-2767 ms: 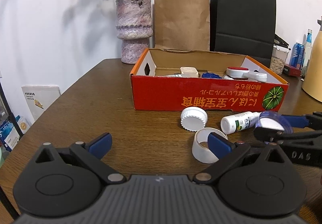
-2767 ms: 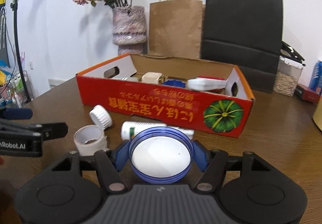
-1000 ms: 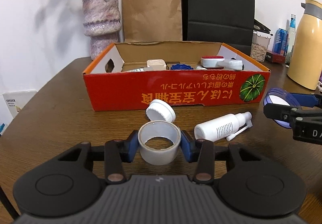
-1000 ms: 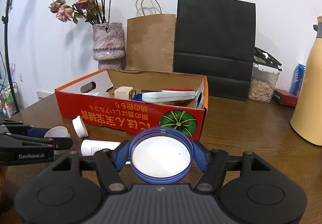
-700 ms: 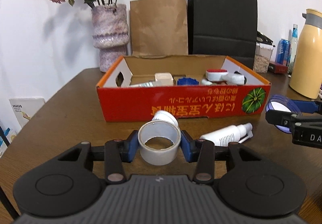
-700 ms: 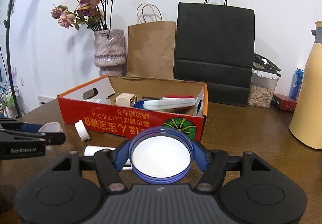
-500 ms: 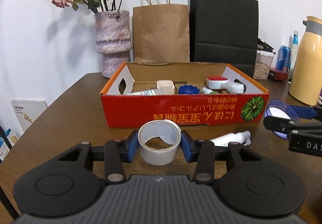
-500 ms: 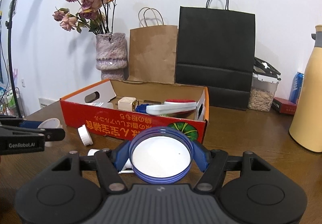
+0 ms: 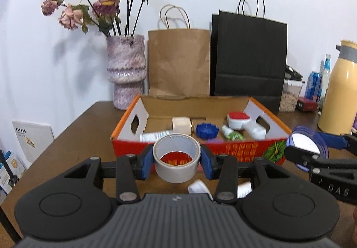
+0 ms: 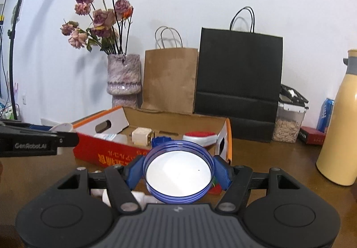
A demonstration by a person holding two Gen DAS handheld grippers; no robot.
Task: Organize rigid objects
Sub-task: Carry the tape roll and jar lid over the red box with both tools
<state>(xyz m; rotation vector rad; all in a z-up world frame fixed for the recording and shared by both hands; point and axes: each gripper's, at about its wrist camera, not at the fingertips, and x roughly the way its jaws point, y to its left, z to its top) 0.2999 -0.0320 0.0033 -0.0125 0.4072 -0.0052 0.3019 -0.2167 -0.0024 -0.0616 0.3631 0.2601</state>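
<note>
A: Both tools have risen; the red cardboard box (image 9: 225, 150) now sits lower in each frame.

B: Left tool (image 9: 176, 160) pinches the grey tape roll (image 9: 176, 166) at centre; right tool (image 10: 178, 170) pinches the round blue-rimmed lid (image 10: 178, 173), both above the tabletop (image 9: 84, 136).

Both wrist views face the red box (image 9: 234, 150) (image 10: 111, 152) from close in front, left view squarely, right view from its right corner; both share it

Home room: wooden table (image 9: 73, 136), flower vase (image 9: 126, 69), shopping bags (image 10: 238, 83).
</note>
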